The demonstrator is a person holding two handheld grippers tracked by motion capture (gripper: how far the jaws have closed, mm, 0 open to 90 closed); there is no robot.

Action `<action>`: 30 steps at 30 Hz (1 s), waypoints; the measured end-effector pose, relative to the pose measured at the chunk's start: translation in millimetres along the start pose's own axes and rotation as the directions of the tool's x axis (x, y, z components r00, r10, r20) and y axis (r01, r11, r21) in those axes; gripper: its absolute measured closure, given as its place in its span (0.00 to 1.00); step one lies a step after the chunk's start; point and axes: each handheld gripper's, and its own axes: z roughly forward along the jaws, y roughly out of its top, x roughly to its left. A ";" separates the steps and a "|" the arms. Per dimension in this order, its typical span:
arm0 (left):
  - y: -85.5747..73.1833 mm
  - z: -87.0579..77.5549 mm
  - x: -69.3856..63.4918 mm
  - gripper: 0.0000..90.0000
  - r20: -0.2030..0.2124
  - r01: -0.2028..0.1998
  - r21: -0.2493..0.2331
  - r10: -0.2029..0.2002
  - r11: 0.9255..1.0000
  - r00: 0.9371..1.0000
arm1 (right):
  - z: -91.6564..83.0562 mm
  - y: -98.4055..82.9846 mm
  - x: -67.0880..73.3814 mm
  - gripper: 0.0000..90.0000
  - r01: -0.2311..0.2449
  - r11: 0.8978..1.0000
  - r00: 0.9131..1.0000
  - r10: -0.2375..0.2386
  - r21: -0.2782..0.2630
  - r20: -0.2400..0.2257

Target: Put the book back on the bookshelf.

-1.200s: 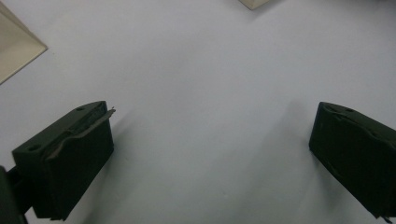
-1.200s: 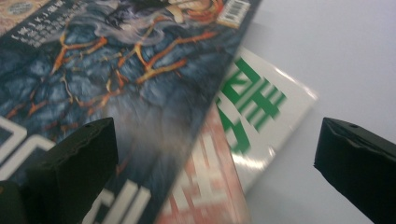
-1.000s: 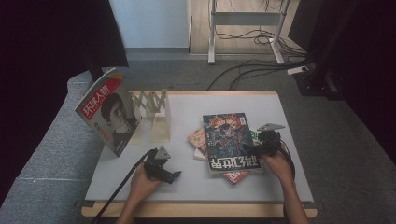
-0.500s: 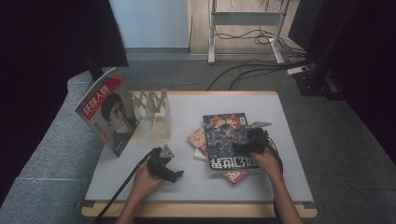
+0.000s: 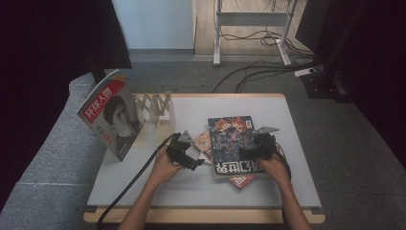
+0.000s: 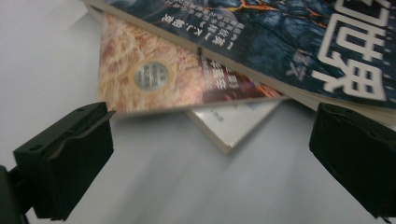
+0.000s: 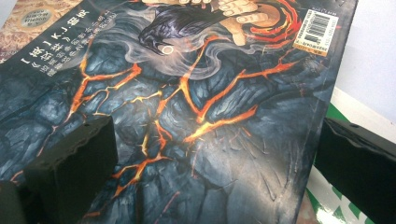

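Dark lava-patterned magazine (image 5: 233, 143) tops the stack mid-table, long axis running away from the person. Nearer, the right gripper (image 5: 253, 154) straddles its right edge, jaws wide; the left gripper (image 5: 195, 158), also wide, waits beside the stack.

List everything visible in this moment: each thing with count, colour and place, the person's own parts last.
Top magazine: one, dark blue with orange cracks, on the pile at the table's right middle.
Magazines beneath: at least two, one orange-tan, one white-edged; a red corner shows at the near side.
Standing magazine: one, red title and portrait cover, upright at the table's left.
Rack: one, pale wood, beside the standing magazine.
Table: one, white top with wood edge.
Cables: several, dark, on the grey floor behind.
Left tongs: black, open, at the pile's left edge.
Right tongs: black, open, over the top magazine.
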 end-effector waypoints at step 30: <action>25.2 47.4 -22.3 0.00 0.041 0.003 0.046 -0.005 0.999 0.999 | -4.9 -2.2 21.4 0.00 0.072 0.997 0.997 -0.071 0.015 -0.032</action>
